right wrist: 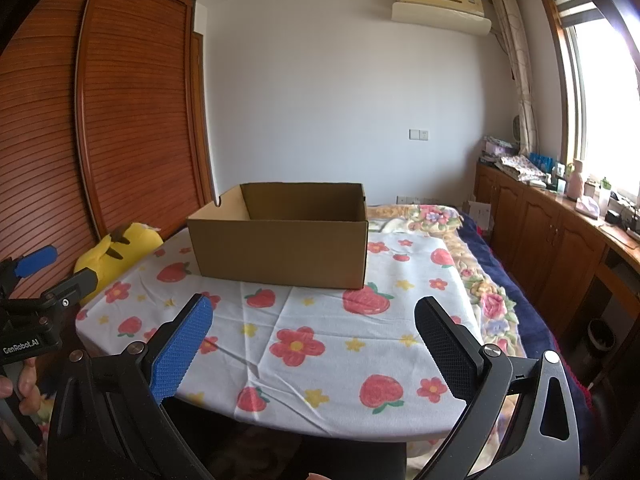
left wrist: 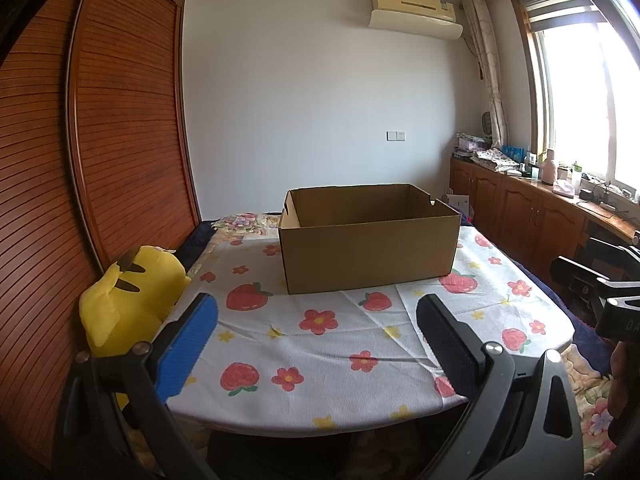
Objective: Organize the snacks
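An open brown cardboard box [left wrist: 370, 254] stands on a round table with a strawberry-and-flower cloth [left wrist: 320, 344]; it also shows in the right wrist view [right wrist: 280, 252]. What I can see of its inside is bare cardboard. No snacks are in view. My left gripper [left wrist: 318, 312] is open and empty, held over the table's near edge in front of the box. My right gripper [right wrist: 314, 314] is open and empty, also over the near edge, to the right of the left one. The left gripper shows at the left edge of the right wrist view [right wrist: 52, 272].
A yellow plush toy [left wrist: 132, 300] sits at the table's left, against a wooden slatted wardrobe [left wrist: 100, 140]. A bed with a floral quilt [right wrist: 480, 280] lies behind and right of the table. Wooden cabinets [right wrist: 560, 232] with clutter run under the window.
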